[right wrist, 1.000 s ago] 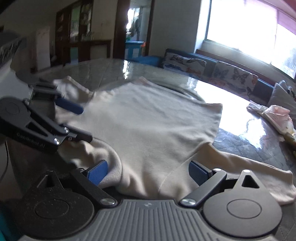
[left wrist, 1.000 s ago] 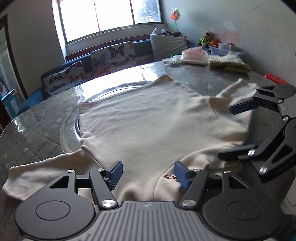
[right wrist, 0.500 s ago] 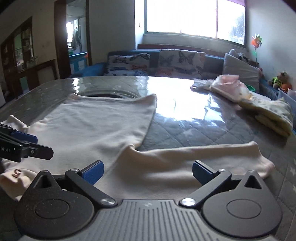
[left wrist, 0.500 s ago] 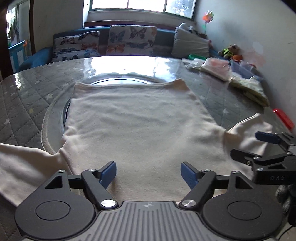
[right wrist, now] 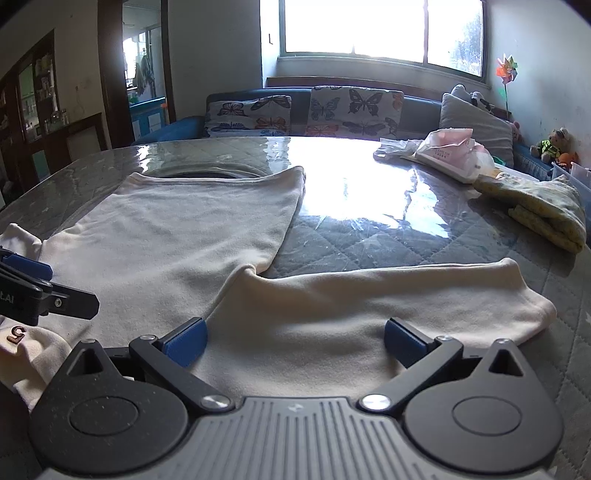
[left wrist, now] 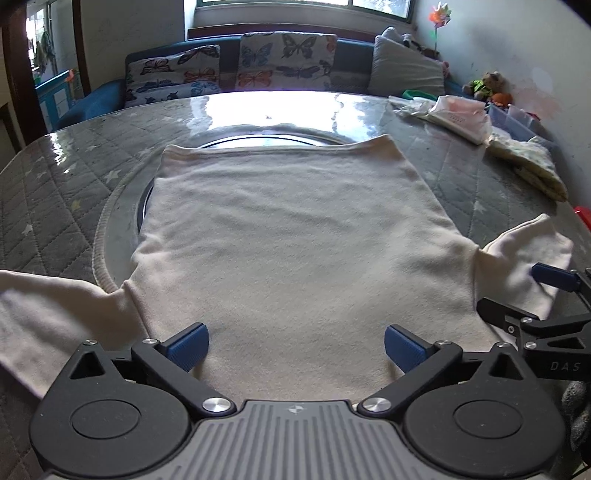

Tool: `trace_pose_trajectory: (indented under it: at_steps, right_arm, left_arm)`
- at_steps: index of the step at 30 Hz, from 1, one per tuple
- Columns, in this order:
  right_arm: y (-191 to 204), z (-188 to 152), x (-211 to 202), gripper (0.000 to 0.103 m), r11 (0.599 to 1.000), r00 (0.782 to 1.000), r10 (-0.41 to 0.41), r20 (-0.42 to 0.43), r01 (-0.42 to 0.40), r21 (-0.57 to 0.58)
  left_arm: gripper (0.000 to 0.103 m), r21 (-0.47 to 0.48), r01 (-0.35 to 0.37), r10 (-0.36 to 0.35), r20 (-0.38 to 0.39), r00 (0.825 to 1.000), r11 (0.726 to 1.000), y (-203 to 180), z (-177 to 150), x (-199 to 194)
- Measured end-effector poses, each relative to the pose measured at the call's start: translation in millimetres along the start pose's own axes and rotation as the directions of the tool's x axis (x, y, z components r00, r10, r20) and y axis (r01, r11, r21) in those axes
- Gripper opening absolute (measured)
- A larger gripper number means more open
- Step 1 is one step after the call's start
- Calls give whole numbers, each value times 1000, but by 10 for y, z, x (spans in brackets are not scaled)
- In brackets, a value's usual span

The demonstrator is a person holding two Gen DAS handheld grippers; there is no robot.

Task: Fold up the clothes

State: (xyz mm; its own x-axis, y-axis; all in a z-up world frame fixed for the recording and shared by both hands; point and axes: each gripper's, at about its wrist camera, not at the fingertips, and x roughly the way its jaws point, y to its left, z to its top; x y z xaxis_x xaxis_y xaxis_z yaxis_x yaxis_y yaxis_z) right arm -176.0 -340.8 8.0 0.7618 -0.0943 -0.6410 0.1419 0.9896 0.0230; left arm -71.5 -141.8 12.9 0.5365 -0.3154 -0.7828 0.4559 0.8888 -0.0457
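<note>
Covering much of the grey quilted table (left wrist: 55, 192), the cream long-sleeved cotton top (left wrist: 291, 240) lies spread flat, back up, both sleeves out sideways; no fold shows yet, so I judge the whole folding remains. Nearest the camera, the left gripper (left wrist: 295, 345) hovers spread wide above the neck end, holding nothing. Equally wide and empty, the right gripper (right wrist: 293, 341) hangs over the right sleeve (right wrist: 388, 299).

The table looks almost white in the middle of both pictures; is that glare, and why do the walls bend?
Yes, glare: in the left wrist view window light washes out the table beyond the cream shirt; in the right wrist view the same glare sits right of the shirt. The window itself is overexposed. Fisheye lenses bend the edges.
</note>
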Motion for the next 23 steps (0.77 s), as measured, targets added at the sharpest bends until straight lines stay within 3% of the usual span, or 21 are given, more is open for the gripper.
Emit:
trace_pose_trajectory:
  at_steps: [9, 23]
  right_arm:
    - [-3, -6, 1, 103, 1000, 1000, 0, 1, 0, 0]
    - [-5, -9, 5, 103, 1000, 1000, 1, 1, -1, 1]
  left_arm:
    - [103, 7, -47, 47, -22, 999, 999, -66, 11, 30]
    - [103, -3, -61, 61, -23, 998, 998, -81, 18, 37]
